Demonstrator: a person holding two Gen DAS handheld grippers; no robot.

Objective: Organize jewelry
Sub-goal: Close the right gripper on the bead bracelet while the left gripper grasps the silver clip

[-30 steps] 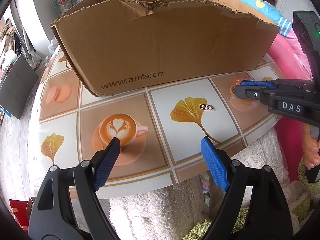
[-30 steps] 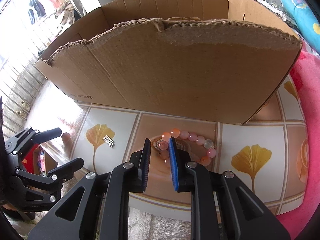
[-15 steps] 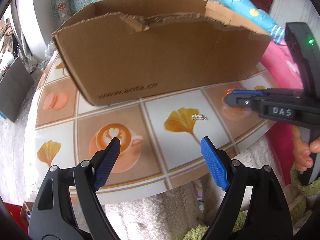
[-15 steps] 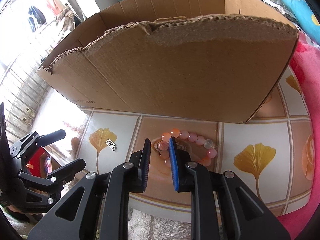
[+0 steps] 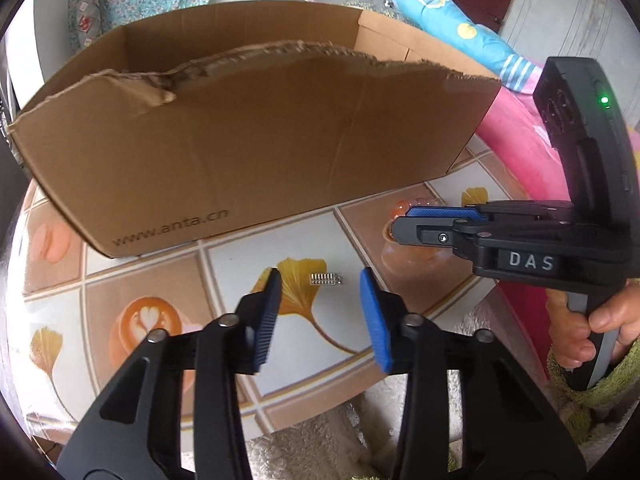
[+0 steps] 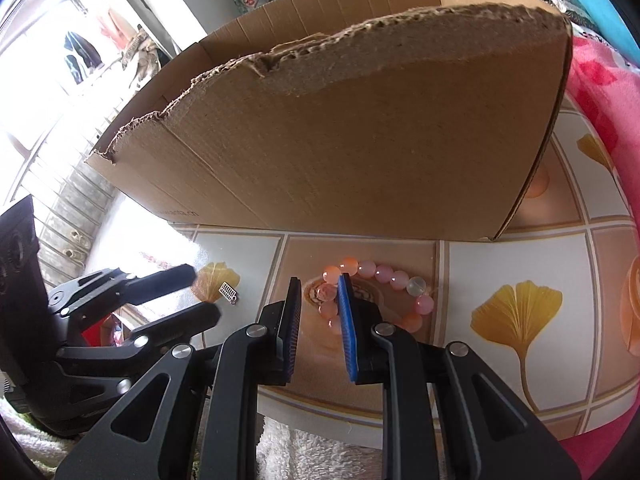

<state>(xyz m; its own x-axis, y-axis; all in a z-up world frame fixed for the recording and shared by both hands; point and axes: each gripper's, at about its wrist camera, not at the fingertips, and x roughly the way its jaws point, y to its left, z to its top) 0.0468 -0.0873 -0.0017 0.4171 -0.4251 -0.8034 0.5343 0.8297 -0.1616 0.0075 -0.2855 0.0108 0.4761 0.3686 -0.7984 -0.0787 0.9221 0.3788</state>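
A small silver charm (image 5: 325, 279) lies on a ginkgo-leaf tile of the table (image 5: 240, 264). My left gripper (image 5: 320, 276) hovers just short of it; its jaws are closing, the charm lines up between the tips and the pads do not touch it. From the right wrist, the charm (image 6: 227, 292) sits beside the left gripper (image 6: 200, 293). A pink bead bracelet (image 6: 384, 274) rests on a coffee-print tile. My right gripper (image 6: 319, 280) hangs over its left end, jaws a narrow gap apart, beads showing through the gap. A torn cardboard box (image 5: 256, 152) stands behind both.
Pink bedding (image 5: 516, 136) and a blue pillow (image 5: 452, 24) lie to the right of the table. A person's hand (image 5: 592, 336) holds the right gripper's handle. A white fluffy rug (image 5: 320, 448) lies below the table's near edge. The box (image 6: 360, 140) fills the back of the table.
My left gripper's jaws have narrowed from wide apart, and it has swung right so the charm now sits between its tips. The right gripper has crept closer to the bracelet, its gap unchanged.
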